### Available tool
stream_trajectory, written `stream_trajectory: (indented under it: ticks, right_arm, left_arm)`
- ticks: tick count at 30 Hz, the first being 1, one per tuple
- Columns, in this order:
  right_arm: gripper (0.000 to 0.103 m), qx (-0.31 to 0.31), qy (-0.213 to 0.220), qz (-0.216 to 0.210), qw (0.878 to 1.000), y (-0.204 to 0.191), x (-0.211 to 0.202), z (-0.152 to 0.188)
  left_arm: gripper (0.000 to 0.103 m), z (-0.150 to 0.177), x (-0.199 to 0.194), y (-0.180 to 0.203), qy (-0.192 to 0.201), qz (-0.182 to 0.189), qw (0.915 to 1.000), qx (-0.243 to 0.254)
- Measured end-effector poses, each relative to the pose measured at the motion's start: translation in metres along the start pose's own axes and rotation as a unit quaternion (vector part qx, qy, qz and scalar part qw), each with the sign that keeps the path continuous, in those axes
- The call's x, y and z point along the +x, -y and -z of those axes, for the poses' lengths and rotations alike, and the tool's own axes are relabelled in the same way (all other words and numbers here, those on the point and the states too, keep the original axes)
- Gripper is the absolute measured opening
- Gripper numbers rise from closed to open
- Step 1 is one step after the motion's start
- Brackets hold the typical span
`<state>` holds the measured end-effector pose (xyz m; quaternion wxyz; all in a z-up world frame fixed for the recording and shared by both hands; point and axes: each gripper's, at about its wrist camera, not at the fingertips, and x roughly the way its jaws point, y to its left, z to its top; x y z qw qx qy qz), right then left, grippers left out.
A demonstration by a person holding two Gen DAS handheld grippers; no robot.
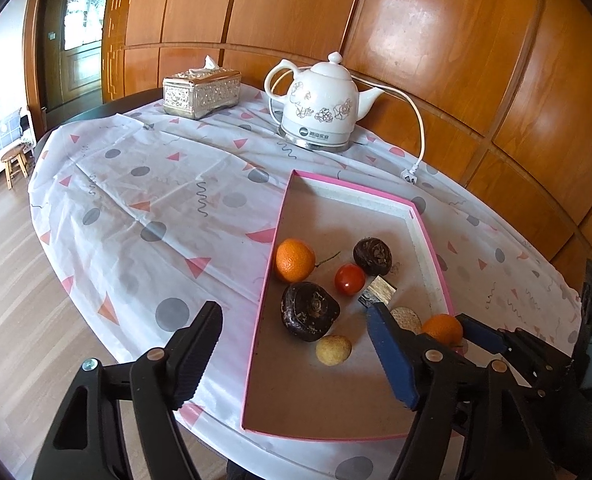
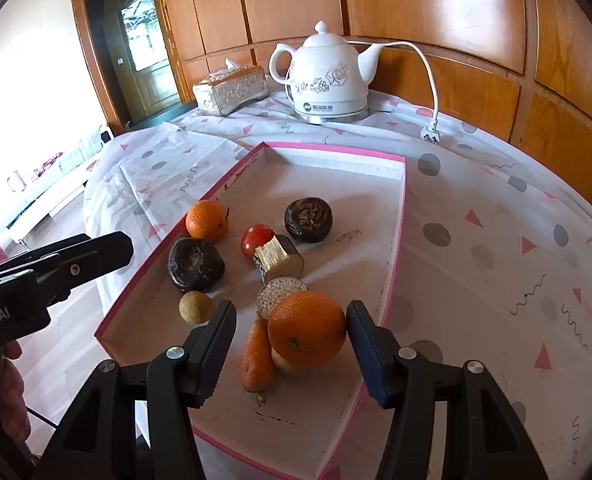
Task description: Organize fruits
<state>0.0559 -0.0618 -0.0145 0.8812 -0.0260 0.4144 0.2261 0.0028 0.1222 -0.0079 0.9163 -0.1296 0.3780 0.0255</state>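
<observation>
The pink-rimmed tray point(image 1: 274, 240) is seen obliquely downward from past its near left corner in the left wrist view. It is seen from close over its near edge point(image 2: 399, 216) in the right. Shared by both are the kettle point(image 1: 319, 104) and, probably, the tablecloth's point(image 1: 144, 184) far edge.

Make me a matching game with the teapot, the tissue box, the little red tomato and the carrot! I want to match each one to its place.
Things:
1. teapot
2. tissue box
3. tomato
4. carrot

Places:
A. in the pink tray, between the two dark fruits
B. on the cloth, left of the teapot
C. in the tray, lying beside the near orange
D. on a silver base, with a white cord

Pairs: 1-D, 2-B, 3-A, 4-C
</observation>
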Motion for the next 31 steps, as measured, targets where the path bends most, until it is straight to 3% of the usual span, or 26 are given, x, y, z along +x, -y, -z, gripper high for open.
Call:
stream_trajectory:
  ticks: [9,13,16,22,31]
  right_arm:
    - [0.064,0.011,0.050,0.028,0.998,0.000,-0.028,0.000]
    - [0.067,0.035,0.060,0.047,0.996,0.007,-0.038,0.005]
    - [0.067,0.049,0.056,0.063,0.995,0.013,-0.040,0.014]
    - [0.067,0.071,0.045,0.079,0.993,0.022,-0.043,0.032]
    - [0.067,0.087,0.045,0.091,0.991,0.029,-0.050,0.044]
  left_arm:
    - [0.087,0.000,-0.010,0.005,0.022,-0.014,0.9995,0.016]
    - [0.103,-0.002,-0.017,0.011,0.037,-0.017,0.9988,0.027]
    - [0.103,-0.002,-0.020,0.015,0.042,-0.013,0.9985,0.034]
    - [0.103,0.002,-0.015,0.025,0.033,-0.052,0.9967,0.053]
    - [0.103,0.007,-0.020,0.027,0.046,-0.060,0.9954,0.059]
